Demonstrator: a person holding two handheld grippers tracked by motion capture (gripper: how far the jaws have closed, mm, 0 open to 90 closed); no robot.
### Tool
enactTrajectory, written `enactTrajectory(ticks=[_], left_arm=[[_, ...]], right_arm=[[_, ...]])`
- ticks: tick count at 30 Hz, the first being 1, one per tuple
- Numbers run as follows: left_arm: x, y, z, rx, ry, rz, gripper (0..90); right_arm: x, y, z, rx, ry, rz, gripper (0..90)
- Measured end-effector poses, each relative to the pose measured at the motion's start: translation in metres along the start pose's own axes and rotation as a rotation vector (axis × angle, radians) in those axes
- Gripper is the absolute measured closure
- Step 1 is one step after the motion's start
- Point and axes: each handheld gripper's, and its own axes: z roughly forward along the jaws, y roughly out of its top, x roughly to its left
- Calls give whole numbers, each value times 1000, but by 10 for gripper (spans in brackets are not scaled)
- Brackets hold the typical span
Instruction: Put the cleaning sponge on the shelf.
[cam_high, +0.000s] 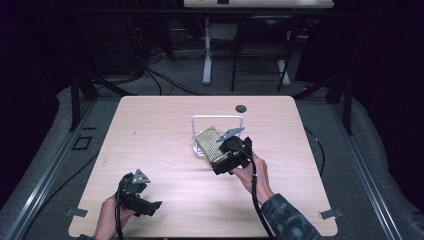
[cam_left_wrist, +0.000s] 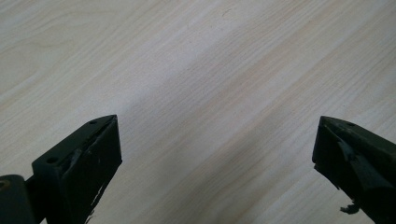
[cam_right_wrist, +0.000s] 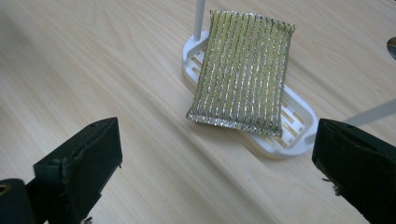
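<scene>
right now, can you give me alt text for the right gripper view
A gold and silver metallic ribbed scrubbing sponge lies across a white slotted plastic holder on a pale wooden table, overhanging its near edge. The right gripper points at it, its two black jaws wide apart and empty in the foreground.

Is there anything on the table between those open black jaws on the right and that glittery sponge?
No, just bare wooden table between the right gripper and the sponge, as the right gripper view shows.

This looks like a lab, though the room is dark: a light wood desk (cam_high: 165, 130) on grey carpet (cam_high: 345, 150), with cables (cam_high: 165, 80) and another table (cam_high: 258, 4) at 12 o'clock.
</scene>
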Motion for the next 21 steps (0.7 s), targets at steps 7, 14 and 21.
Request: enactTrajectory(ticks=[7, 14, 21], left_arm=[[0, 0, 1, 1, 9, -3, 13], [0, 1, 1, 7, 12, 0, 15], [0, 1, 1, 7, 12, -3, 17]], right_arm=[[-5, -19, -28, -2, -7, -15, 11], [-9, -37, -50, 2, -38, -27, 17], [-15, -58, -66, 18, -61, -17, 23]])
